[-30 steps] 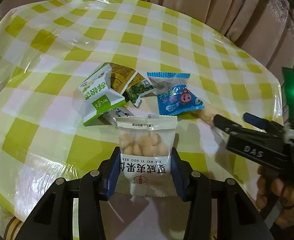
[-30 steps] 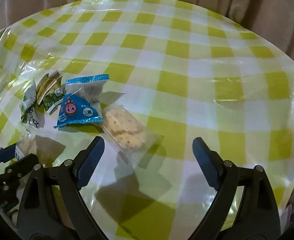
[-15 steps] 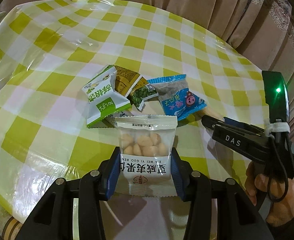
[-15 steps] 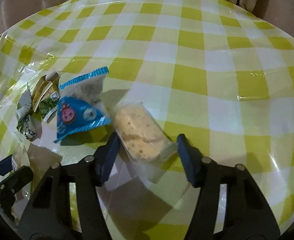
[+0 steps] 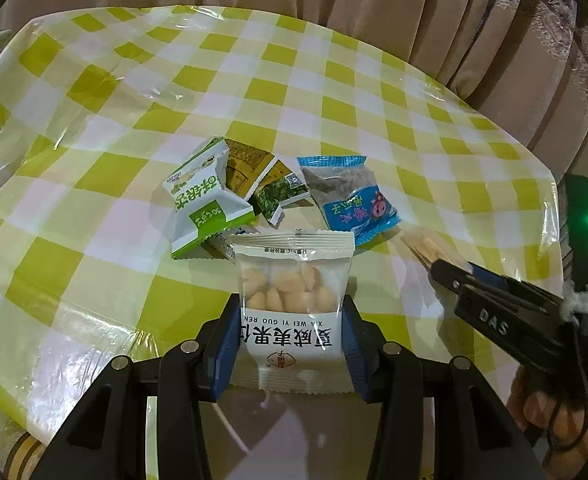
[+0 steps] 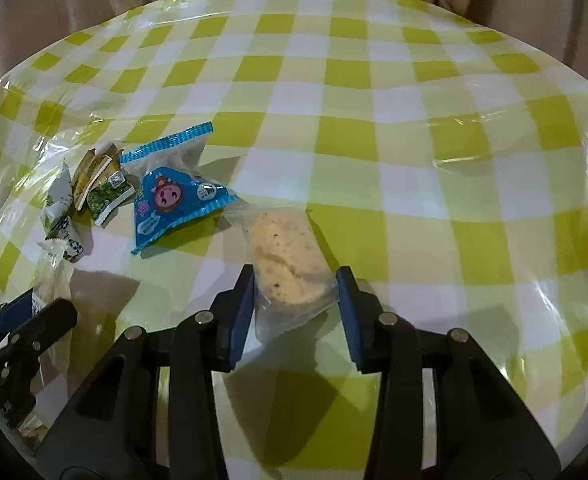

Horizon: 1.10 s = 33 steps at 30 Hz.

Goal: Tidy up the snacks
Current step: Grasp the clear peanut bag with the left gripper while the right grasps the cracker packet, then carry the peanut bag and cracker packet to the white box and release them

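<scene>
Left gripper [image 5: 292,336] jaws clamped on nut packet [image 5: 292,286], right gripper [image 6: 294,304] jaws just closing around clear cracker packet [image 6: 284,256] lying on tabletop [image 6: 373,80] beside blue packet [image 6: 174,200] — squeeze gently, crackers likely brittle

Yellow-green and white checked tablecloth [image 6: 333,80]; blue packet [image 6: 170,200]; green-and-white packet [image 5: 202,204].
</scene>
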### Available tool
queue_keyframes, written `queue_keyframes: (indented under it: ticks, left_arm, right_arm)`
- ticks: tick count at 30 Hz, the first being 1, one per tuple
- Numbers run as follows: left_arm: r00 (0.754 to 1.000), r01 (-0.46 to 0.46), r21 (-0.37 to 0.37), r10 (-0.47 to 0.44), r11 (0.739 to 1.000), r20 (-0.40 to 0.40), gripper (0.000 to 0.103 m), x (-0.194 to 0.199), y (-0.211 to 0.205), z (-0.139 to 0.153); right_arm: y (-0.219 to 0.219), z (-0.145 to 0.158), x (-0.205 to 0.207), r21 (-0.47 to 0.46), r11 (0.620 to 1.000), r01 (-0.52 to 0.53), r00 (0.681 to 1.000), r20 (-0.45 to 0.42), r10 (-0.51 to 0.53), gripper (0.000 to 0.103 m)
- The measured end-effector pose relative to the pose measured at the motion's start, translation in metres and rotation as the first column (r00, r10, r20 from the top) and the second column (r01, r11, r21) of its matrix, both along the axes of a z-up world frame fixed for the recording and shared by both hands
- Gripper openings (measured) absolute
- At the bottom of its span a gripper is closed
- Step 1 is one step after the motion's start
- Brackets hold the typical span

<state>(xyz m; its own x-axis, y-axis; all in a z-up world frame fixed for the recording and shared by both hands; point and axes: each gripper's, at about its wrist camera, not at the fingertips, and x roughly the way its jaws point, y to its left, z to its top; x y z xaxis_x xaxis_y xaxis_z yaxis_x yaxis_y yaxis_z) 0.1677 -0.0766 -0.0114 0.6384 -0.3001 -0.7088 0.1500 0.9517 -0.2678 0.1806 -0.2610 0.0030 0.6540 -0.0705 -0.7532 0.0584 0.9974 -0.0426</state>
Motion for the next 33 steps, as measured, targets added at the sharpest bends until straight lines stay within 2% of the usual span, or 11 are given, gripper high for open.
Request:
queue_keyframes:
  ticks: [14, 33]
  left_arm:
    - [0.998, 0.017, 0.005, -0.018, 1.000, 0.055, 0.047, -0.012, -0.004, 0.012]
    - [0.992, 0.115, -0.069, -0.112, 0.991, 0.055, 0.047, -0.055, -0.040, 0.032]
  right_arm:
    - [-0.012, 0.014, -0.055, 0.060, 0.997, 0.053, 0.998, 0.018, -0.055, 0.044]
    - [-0.049, 0.038, -0.137, 0.049, 0.985, 0.166, 0.985, 0.044, -0.168, 0.044]
